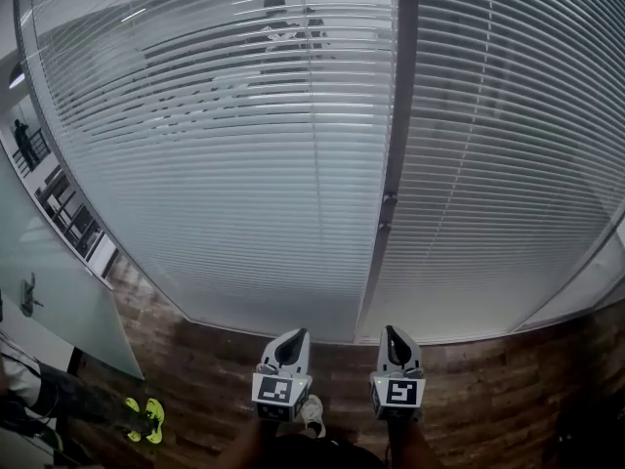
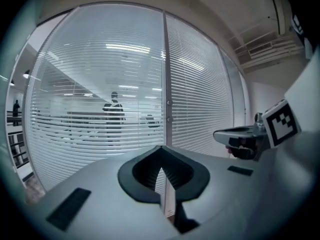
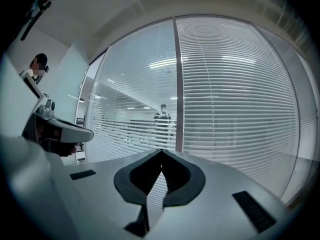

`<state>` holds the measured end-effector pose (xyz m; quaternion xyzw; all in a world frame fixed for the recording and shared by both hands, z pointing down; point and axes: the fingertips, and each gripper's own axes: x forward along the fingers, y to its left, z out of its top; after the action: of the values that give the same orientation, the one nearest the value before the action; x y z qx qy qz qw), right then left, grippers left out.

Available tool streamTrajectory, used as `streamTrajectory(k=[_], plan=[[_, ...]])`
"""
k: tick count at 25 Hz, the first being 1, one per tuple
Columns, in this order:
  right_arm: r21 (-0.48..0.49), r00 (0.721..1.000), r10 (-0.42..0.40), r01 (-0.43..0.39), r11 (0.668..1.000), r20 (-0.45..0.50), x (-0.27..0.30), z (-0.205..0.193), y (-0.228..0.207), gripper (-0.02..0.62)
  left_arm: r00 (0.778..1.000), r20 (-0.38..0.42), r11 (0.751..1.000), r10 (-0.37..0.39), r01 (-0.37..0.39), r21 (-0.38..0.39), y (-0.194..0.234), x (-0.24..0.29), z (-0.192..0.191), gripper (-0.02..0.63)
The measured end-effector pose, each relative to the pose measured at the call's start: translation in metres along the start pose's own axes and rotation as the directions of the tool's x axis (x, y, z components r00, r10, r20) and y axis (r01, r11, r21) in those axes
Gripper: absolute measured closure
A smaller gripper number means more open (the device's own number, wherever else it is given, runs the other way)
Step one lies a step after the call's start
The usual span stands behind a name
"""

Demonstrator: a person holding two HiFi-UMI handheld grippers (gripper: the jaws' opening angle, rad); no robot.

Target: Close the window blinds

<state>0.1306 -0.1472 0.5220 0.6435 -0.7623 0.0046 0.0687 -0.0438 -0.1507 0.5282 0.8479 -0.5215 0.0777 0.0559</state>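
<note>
My left gripper [image 1: 297, 334] and right gripper [image 1: 392, 331]: jaws closed, empty, nothing to grab yet; blinds [image 1: 488, 184] straight ahead, out of reach; left panel slats [image 1: 195, 115] look part-open, I think.

Left blind [image 1: 225, 164]: white horizontal slats, fully lowered, tilted partly open, with the room beyond visible between them. Right blind [image 1: 508, 164], just beside it: same slats, lowered, nearly closed and opaque.
</note>
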Motion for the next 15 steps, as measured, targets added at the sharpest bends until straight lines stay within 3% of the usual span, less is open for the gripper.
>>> streamTrajectory(k=[5,15], plan=[[-0.016,1.0,-0.021,0.021,1.0,-0.011,0.028,0.01,-0.007,0.592,0.999,0.033,1.0,-0.028,0.028,-0.002,0.016,0.024,0.016,0.606],[-0.025,0.998,-0.064,0.064,0.998,-0.029,0.079,0.009,-0.006,0.592,0.999,0.017,0.999,-0.037,0.037,-0.021,0.055,0.073,0.013,0.606]])
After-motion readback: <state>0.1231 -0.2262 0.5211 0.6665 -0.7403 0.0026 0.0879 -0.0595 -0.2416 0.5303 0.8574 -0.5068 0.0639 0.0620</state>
